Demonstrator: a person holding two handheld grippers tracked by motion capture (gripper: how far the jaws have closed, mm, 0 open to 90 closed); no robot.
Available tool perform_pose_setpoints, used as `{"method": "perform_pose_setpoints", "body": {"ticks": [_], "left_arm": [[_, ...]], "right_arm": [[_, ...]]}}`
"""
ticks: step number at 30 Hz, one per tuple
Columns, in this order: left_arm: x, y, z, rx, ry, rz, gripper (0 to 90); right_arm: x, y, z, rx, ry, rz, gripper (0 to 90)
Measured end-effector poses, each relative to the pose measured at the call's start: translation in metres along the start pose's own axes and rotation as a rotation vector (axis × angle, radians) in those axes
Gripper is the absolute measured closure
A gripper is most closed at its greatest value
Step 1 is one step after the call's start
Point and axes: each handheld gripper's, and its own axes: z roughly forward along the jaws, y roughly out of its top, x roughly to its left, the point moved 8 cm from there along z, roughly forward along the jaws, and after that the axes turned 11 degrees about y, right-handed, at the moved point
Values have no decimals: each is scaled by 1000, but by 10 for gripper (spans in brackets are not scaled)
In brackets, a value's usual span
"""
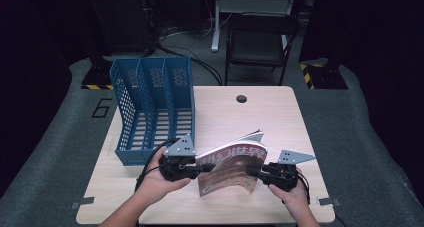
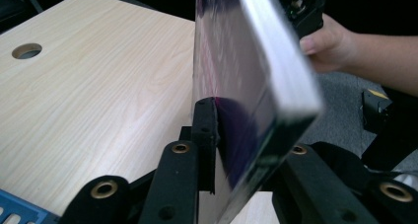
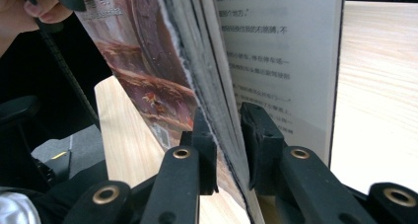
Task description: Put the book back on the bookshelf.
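- Magazine [image 1: 231, 168] held on edge above the table [image 1: 260, 112], just right of the blue file rack [image 1: 152, 107] and nearer the person; the upright pose probably readies it for a slot.
- Left gripper [image 1: 196, 171] clamps the magazine's left edge; in the left gripper view the jaws pinch the glossy cover [image 2: 231, 130].
- Right gripper [image 1: 255, 172] clamps the right edge; in the right gripper view the jaws squeeze the page block [image 3: 224, 130], with one loose text page [image 3: 281, 61] fanning outside.
- Two-sided hold likely stops the floppy magazine sagging.
- Rack slots look empty, tops open.
- Bare tabletop right of and behind the rack gives swing room; the rack's near wall [image 1: 192, 112] is the closest edge to clip.
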Motion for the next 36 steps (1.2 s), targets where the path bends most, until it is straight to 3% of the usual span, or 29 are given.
{"method": "perform_pose_setpoints", "body": {"ticks": [4,18,24,36], "left_arm": [[-3,9,2,11,13,11,718],[-6,33,8,41,7,-8,650],[-6,41,10,39,34,9,671],[-6,46,13,63,27,16,751]], "right_arm": [[0,0,-1,2,-1,6,763],[0,-1,0,2,-1,7,756],[0,-1,0,0,0,10,753],[0,-1,0,-1,-1,13,748]]}}
